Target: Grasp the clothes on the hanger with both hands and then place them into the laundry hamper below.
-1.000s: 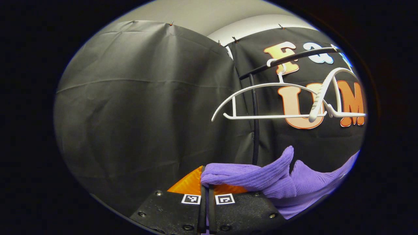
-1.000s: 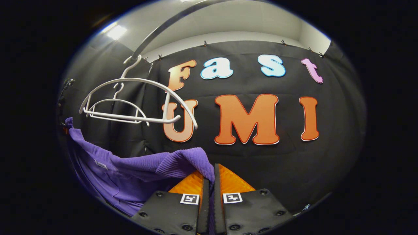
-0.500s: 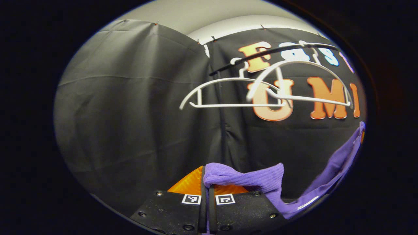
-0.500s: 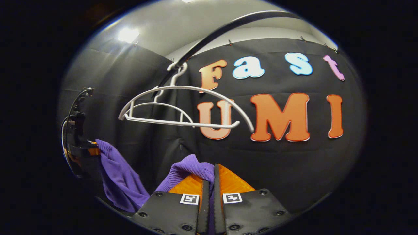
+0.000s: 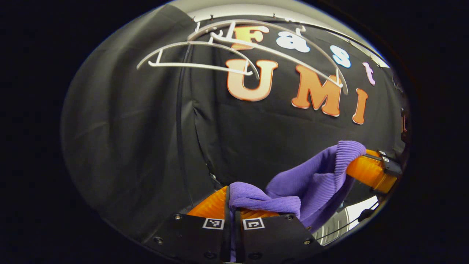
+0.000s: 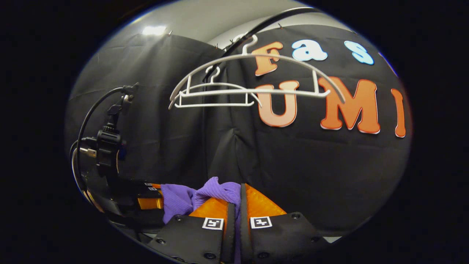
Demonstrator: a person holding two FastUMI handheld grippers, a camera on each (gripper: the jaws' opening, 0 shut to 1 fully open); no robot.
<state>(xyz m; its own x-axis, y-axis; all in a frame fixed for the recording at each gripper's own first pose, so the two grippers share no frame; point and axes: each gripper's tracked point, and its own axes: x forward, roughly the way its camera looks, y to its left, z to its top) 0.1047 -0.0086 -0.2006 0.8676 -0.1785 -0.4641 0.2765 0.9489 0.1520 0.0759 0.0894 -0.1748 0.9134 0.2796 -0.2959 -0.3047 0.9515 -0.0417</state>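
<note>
Nearest us, our left gripper is clamped on a fold of the purple garment, and our right gripper pinches another fold of it. The cloth sags between the two. Beyond, two bare white hangers hang from the black rail above.

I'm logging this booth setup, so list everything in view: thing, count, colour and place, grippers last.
purple garment: one, purple ribbed knit, off the hangers, slung between the two grippers.
hangers: two, white, bare, hooked on the rail above.
rail: one, black, running across the top.
rack pole: one, black, upright before the cloth.
left gripper: black body, orange fingers, shut on the garment's edge.
right gripper: same build, shut on the garment's other end.
</note>
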